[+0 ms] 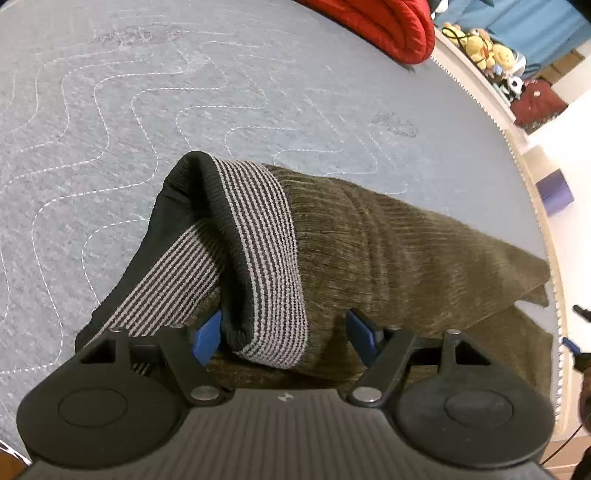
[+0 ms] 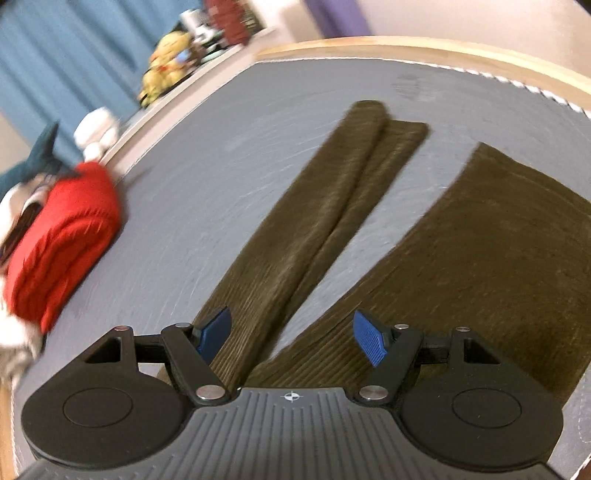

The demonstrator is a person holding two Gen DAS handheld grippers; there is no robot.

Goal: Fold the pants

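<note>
Olive-brown corduroy pants (image 1: pixel 388 240) lie on a grey quilted mattress (image 1: pixel 147 92). Their striped grey-and-black elastic waistband (image 1: pixel 258 236) is bunched up and stands open just ahead of my left gripper (image 1: pixel 284 332). That gripper is open, with its blue fingers (image 1: pixel 208 332) on either side of the waistband's lower fold. In the right wrist view the two pant legs (image 2: pixel 314 229) stretch away across the mattress (image 2: pixel 221 155), the left one narrow and creased, the right one (image 2: pixel 480 251) wide. My right gripper (image 2: pixel 291 338) is open above the crotch end and holds nothing.
A red folded quilt (image 2: pixel 62 240) lies on the mattress at the left, also at the top of the left wrist view (image 1: pixel 388 26). Plush toys (image 2: pixel 166 62) sit on a ledge past the bed. The bed's edge (image 1: pixel 535 192) runs close to the pants' right side.
</note>
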